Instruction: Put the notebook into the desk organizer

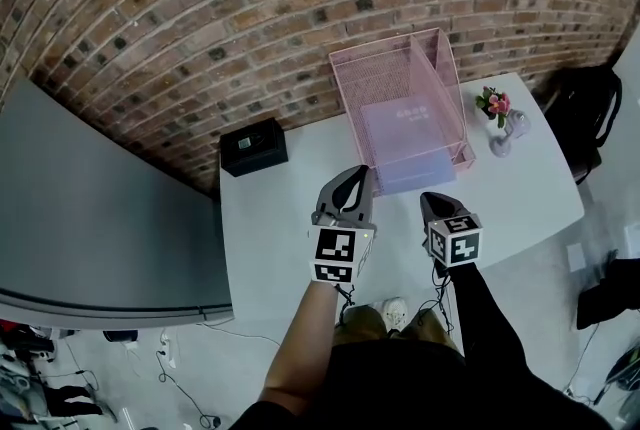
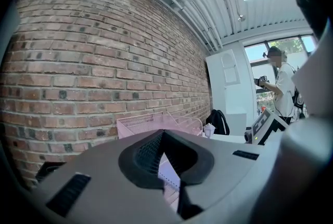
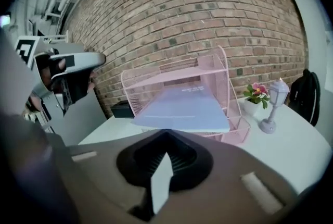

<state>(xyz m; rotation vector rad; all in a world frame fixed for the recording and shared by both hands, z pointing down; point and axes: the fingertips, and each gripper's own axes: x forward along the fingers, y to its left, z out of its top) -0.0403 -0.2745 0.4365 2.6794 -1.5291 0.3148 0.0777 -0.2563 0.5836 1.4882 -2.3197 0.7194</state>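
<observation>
1. Two grippers, the left gripper point(image 1: 352, 183) and the right gripper point(image 1: 434, 208), are held above the near table point(image 1: 280, 248) edge, each with jaws pressed together and empty.
2. One notebook point(image 1: 405, 143) is lodged in the lower tray of the one desk organizer point(image 1: 352, 83), its front edge protruding. A gentle, level push there is judged best.
3. Also counted: one black box point(image 1: 253, 146), one flower pot point(image 1: 493, 104), one lamp point(image 1: 515, 126).

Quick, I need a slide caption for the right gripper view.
Right tongs shut and empty, facing the lavender notebook lying in the lower tray of the pink mesh desk organizer.
</observation>
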